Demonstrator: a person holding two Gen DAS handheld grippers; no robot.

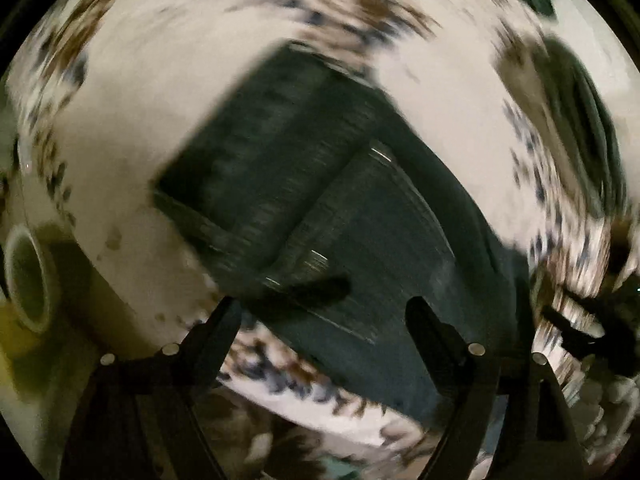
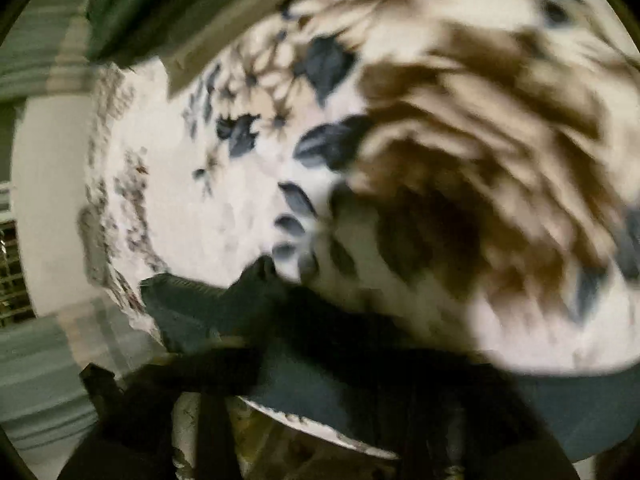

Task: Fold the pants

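Observation:
Dark grey-blue pants point(image 1: 320, 200) lie on a white floral cloth point(image 1: 140, 112), waistband toward the upper left, blurred by motion. My left gripper point(image 1: 324, 312) is open just above the pants, one finger point(image 1: 216, 328) over the cloth's edge, the other finger point(image 1: 432, 332) over the dark fabric. In the right wrist view a dark fold of the pants point(image 2: 248, 296) lies across the bottom of the frame and covers my right gripper; its fingers are hidden in blur and fabric.
The floral cloth point(image 2: 200, 208) covers a round surface with its edge at the lower left. A roll of tape point(image 1: 28, 280) sits off the left edge. Dark green fabric point(image 1: 580, 128) lies at the right. A green curtain point(image 2: 132, 4) hangs at the upper left.

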